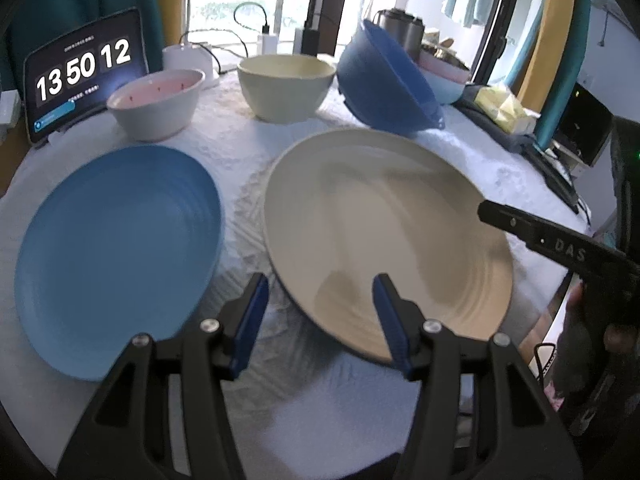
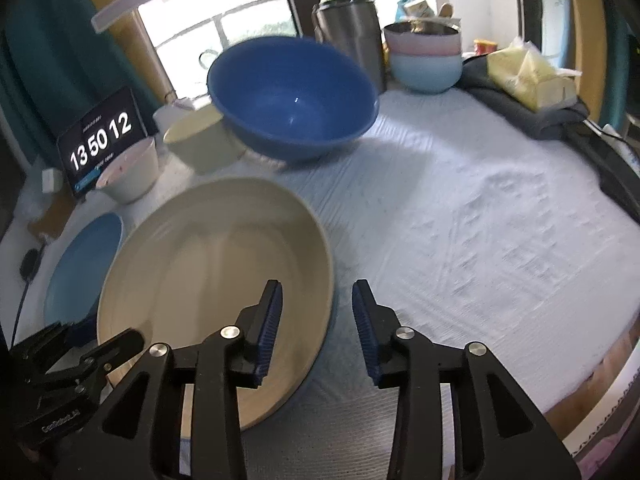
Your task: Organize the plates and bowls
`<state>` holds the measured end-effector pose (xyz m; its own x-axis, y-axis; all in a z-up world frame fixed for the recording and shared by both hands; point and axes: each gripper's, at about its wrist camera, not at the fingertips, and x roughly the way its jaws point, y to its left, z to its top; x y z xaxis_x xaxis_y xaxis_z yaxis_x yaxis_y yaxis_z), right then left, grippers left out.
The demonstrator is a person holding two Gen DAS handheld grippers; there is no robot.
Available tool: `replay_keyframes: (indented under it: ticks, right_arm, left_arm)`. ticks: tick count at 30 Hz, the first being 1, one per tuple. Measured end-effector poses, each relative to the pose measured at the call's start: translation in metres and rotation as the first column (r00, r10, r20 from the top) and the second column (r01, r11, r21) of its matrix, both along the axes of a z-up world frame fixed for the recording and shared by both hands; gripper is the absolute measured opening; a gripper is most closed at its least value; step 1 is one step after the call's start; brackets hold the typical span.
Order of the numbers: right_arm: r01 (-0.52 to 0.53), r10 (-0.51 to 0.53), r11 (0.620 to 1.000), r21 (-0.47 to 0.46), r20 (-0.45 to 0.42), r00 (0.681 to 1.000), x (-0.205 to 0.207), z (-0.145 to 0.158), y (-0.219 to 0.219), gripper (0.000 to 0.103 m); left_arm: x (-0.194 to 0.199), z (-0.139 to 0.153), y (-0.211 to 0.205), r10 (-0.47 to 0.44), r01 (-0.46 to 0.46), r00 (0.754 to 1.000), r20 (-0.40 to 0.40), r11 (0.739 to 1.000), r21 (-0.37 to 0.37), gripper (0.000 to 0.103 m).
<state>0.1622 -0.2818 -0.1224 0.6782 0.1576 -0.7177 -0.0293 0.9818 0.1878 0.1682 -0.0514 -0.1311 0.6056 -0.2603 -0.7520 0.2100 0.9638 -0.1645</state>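
Note:
A beige plate (image 1: 384,236) lies on the white cloth, with a blue plate (image 1: 120,260) to its left. Behind them stand a pink-lined white bowl (image 1: 156,104), a cream bowl (image 1: 286,86) and a tilted dark blue bowl (image 1: 384,84). My left gripper (image 1: 320,300) is open, its jaws astride the beige plate's near left rim. My right gripper (image 2: 318,312) is open, its jaws astride the beige plate's (image 2: 216,280) right rim; one of its fingers (image 1: 532,232) shows over the plate's right edge in the left wrist view. The blue plate (image 2: 80,264) and dark blue bowl (image 2: 292,96) also show in the right wrist view.
A tablet clock (image 1: 80,76) stands at the back left. Stacked pink and light blue bowls (image 2: 426,56), a steel canister (image 2: 348,28) and a yellow packet on dark cloth (image 2: 528,72) sit at the back right. The table edge (image 2: 600,368) runs along the right.

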Motion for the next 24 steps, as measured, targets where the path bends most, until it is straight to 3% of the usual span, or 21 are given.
replay_keyframes:
  ticks: [14, 24]
  right_arm:
    - [-0.022, 0.023, 0.999, -0.041, 0.048, 0.999, -0.015, 0.023, 0.018, 0.04]
    - [-0.069, 0.074, 0.995, -0.067, 0.063, 0.995, -0.017, 0.035, 0.047, 0.04]
  left_arm:
    - [-0.026, 0.03, 0.044, 0.092, -0.086, 0.988, 0.124, 0.995, -0.057, 0.063]
    - [-0.032, 0.034, 0.079, 0.17, -0.158, 0.975, 0.145, 0.983, -0.093, 0.065]
